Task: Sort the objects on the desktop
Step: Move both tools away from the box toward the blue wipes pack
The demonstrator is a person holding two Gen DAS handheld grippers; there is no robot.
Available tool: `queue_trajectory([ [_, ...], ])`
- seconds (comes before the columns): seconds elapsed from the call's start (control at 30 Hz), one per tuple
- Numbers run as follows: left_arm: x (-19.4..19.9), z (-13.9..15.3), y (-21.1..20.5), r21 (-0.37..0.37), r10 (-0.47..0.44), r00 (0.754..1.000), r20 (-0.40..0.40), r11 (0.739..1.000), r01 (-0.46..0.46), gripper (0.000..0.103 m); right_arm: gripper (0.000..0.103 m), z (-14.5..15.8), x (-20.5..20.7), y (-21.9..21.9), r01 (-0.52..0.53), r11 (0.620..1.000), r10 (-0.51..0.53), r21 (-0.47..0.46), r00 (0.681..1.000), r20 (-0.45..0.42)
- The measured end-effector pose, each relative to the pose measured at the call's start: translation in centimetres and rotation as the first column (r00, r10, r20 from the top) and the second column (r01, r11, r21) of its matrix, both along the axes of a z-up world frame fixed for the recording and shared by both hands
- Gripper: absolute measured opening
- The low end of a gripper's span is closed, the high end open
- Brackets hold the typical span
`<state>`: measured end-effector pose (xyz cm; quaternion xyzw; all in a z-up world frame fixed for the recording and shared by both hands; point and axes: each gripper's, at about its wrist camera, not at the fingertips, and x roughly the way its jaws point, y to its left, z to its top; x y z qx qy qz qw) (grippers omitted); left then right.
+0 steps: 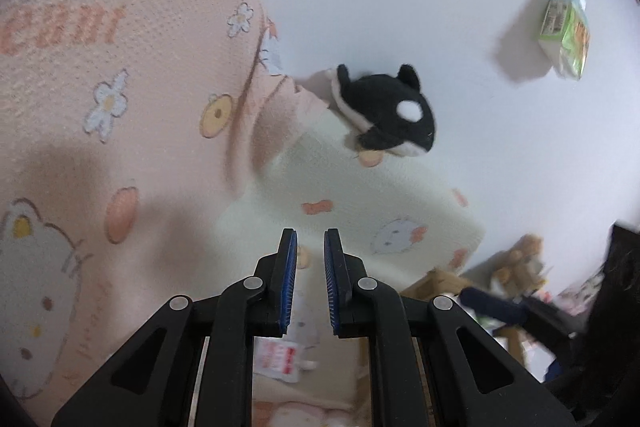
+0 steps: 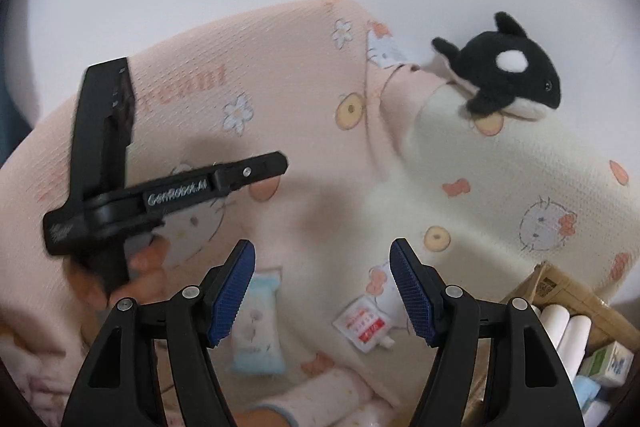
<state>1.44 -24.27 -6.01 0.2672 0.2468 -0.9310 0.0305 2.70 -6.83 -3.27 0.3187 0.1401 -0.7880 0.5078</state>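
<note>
While empty, right gripper (image 2: 323, 291) fingers wide, left gripper (image 1: 311, 281) narrower (both touching nothing)

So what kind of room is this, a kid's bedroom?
Probably a home, perhaps a bedroom. A Hello Kitty blanket covers the surface, an orca plush sits on it, and a cardboard box holds small household items.

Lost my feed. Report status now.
Left gripper nearly shut, empty; right gripper open, empty. Black-and-white plush orca untouched at edge of pink-and-cream printed blanket. Nothing blocking it.
</note>
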Motion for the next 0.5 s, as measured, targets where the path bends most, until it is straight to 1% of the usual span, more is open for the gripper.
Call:
queue_trajectory([
  [0.03,0.1,-0.2,0.2,-0.030,0.001,1.000,0.011,1.000,-0.001,0.014,0.067,-0.1,0.5,-0.6,-0.001,1.000,0.002,0.008,0.999,-0.037],
  [0.07,0.3,-0.6,0.3,-0.059,0.008,1.000,0.025,0.998,-0.006,0.014,0.067,-0.4,1.1,-1.3,-0.005,1.000,0.006,0.014,0.995,-0.099],
  [0.1,0.7,-1.1,0.2,-0.087,0.023,0.999,0.040,0.996,-0.019,0.014,0.067,-0.6,1.3,-1.7,-0.010,1.000,0.011,0.009,0.993,-0.119],
  [0.13,1.1,-1.7,0.1,-0.110,0.039,0.998,0.050,0.993,-0.033,0.014,0.067,-1.1,1.3,-2.2,-0.029,1.000,0.028,-0.008,0.993,-0.113],
  [0.2,1.8,-2.9,-0.1,-0.144,0.061,0.995,0.075,0.988,-0.050,0.014,0.067,-2.1,0.7,-3.0,-0.058,0.998,0.056,-0.036,0.997,-0.060],
  [0.27,2.5,-4.3,-0.5,-0.174,0.098,0.990,0.105,0.982,-0.079,0.014,0.067,-3.2,0.5,-3.4,-0.081,0.992,0.081,-0.100,0.997,-0.003],
  [0.3,2.9,-5.0,-0.9,-0.183,0.124,0.985,0.122,0.978,-0.101,0.014,0.067,-3.7,0.3,-3.5,-0.081,0.990,0.085,-0.117,0.996,0.027],
  [0.37,3.8,-6.5,-1.5,-0.190,0.144,0.979,0.141,0.975,-0.116,0.014,0.067,-5.0,-0.1,-4.2,-0.094,0.987,0.108,-0.127,0.988,0.114],
  [0.43,4.7,-8.0,-2.3,-0.197,0.167,0.969,0.181,0.972,-0.131,0.016,0.067,-6.0,-0.3,-4.8,-0.106,0.986,0.125,-0.128,0.981,0.149],
  [0.47,5.1,-8.7,-2.6,-0.190,0.176,0.965,0.193,0.972,-0.139,0.018,0.067,-6.8,-0.3,-5.3,-0.114,0.987,0.131,-0.113,0.978,0.161],
  [0.5,5.6,-9.7,-3.1,-0.168,0.184,0.961,0.207,0.974,-0.151,0.021,0.067,-7.4,-0.3,-5.8,-0.126,0.988,0.141,-0.094,0.976,0.168],
])
